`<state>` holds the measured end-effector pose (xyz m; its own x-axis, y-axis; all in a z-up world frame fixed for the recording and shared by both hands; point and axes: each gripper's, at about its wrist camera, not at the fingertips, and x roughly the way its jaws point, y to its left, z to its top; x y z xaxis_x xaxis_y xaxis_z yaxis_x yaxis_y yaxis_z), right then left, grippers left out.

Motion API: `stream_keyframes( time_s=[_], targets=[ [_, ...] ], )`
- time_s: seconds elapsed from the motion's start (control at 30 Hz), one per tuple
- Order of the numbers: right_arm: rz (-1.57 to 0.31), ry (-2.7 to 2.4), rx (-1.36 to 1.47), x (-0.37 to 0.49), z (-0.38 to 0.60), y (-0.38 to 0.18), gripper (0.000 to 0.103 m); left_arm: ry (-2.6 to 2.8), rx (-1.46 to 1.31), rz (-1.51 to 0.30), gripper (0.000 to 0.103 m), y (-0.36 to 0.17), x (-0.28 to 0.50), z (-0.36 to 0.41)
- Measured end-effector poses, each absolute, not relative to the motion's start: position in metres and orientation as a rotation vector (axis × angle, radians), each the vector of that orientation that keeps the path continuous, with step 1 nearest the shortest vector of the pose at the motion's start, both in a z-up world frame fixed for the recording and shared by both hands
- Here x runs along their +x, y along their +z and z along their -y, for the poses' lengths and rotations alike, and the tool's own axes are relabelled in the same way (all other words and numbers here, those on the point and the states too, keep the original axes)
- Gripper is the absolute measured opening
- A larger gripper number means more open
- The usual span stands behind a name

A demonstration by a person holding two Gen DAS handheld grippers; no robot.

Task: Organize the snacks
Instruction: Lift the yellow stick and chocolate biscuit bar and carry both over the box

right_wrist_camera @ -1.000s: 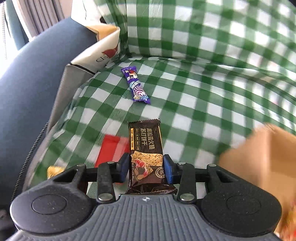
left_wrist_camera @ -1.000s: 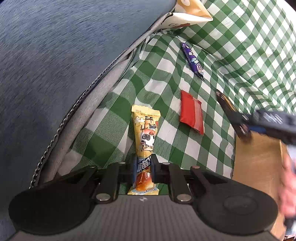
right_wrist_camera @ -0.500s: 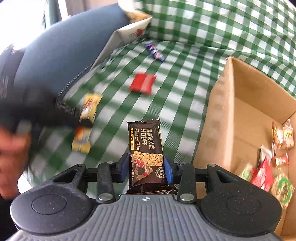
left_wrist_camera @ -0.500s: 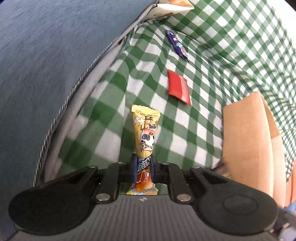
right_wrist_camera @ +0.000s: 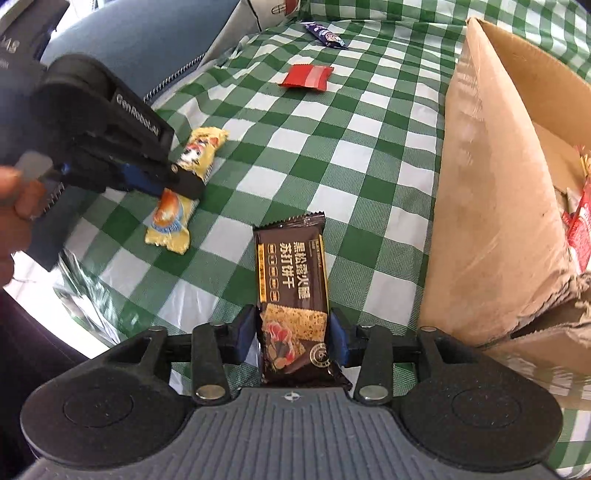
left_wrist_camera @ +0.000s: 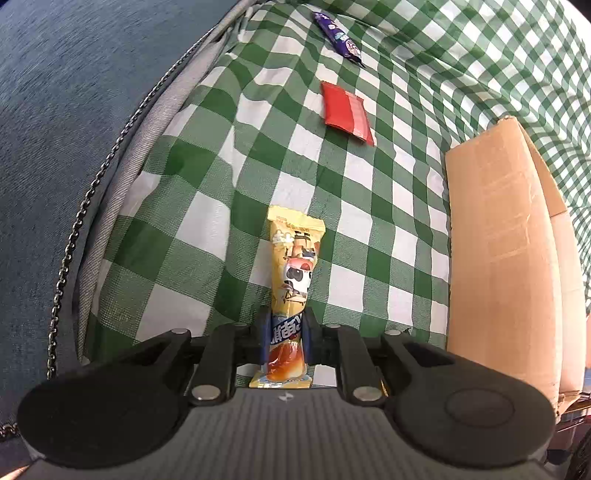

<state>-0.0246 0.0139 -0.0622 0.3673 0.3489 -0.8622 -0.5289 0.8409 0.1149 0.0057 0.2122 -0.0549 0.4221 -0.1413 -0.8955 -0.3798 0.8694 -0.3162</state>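
Note:
My left gripper (left_wrist_camera: 287, 332) is shut on the lower part of a yellow cartoon snack packet (left_wrist_camera: 295, 266), held above the green checked cloth (left_wrist_camera: 207, 206). From the right wrist view, the left gripper (right_wrist_camera: 184, 177) clamps the yellow packet (right_wrist_camera: 201, 151) at the left. My right gripper (right_wrist_camera: 293, 339) has a brown cracker packet (right_wrist_camera: 291, 280) between its jaws, which are opening; the pads still sit against its edges. The cardboard box (right_wrist_camera: 491, 184) stands just to the right, with several snacks (right_wrist_camera: 580, 221) inside.
A red packet (left_wrist_camera: 347, 110) and a purple bar (left_wrist_camera: 338, 35) lie on the cloth farther off. The cardboard box (left_wrist_camera: 498, 258) rises at the right. A blue cushion (left_wrist_camera: 74, 110) with a chain along its edge borders the left. A person's hand (right_wrist_camera: 14, 199) holds the left gripper.
My right gripper swung from the far cloth toward the box with the brown packet, which now sits slightly tilted. The left gripper shifted a little with the yellow packet still clamped.

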Motion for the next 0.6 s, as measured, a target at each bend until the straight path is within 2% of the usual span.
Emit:
stream_keyframes(
  time_s=[0.3,0.33,0.43,0.6],
  targets=[
    [-1.042,0.582,-0.205,-0.021,-0.02,-0.068,0.052,0.167,-0.479,-1.147,0.017,-0.055,0.013,-0.199],
    [-1.039,0.583,-0.211,-0.021,-0.021,-0.069,0.052,0.164,-0.479,-1.146,0.017,-0.055,0.013,-0.199],
    [-1.018,0.573,-0.239,-0.024,-0.021,-0.068,0.041,0.159,-0.475,-1.148,0.017,-0.055,0.012,-0.198],
    [-0.982,0.547,-0.262,-0.025,-0.016,-0.064,0.041,0.123,-0.452,-1.152,0.016,-0.055,0.016,-0.196]
  ],
)
